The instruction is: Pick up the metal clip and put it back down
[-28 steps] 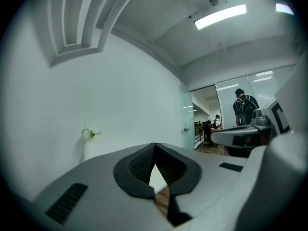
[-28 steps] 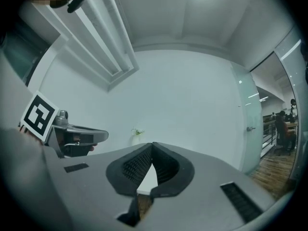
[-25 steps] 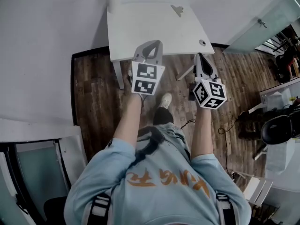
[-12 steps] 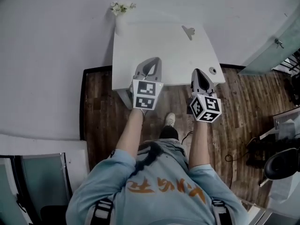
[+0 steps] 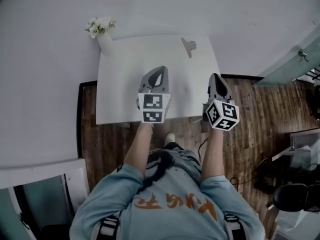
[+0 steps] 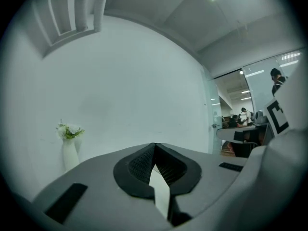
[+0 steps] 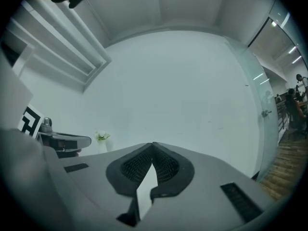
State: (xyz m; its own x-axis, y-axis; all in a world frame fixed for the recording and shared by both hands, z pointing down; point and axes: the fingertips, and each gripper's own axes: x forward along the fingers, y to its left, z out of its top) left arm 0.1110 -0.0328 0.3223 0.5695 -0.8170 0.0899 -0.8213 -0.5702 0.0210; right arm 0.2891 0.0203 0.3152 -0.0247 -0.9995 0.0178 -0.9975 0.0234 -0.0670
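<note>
A metal clip (image 5: 189,46) lies near the far right edge of the white table (image 5: 125,79) in the head view. My left gripper (image 5: 156,73) hovers over the table's middle, jaws shut with nothing between them. My right gripper (image 5: 215,79) hangs over the table's near right corner, also shut and empty, well short of the clip. Both gripper views look at the white wall; neither shows the clip. In the left gripper view the jaws (image 6: 155,146) meet at their tips, as they do in the right gripper view (image 7: 153,145).
A white vase with flowers (image 5: 101,33) stands at the table's far left corner, also seen as a vase (image 6: 69,148) in the left gripper view. Wooden floor (image 5: 250,124) surrounds the table. A glass door (image 5: 295,59) is at the right, and a white wall lies behind.
The view has shifted forward: the table now sits lower and nearer, with both grippers over it instead of in front of it. The jaws stayed shut.
</note>
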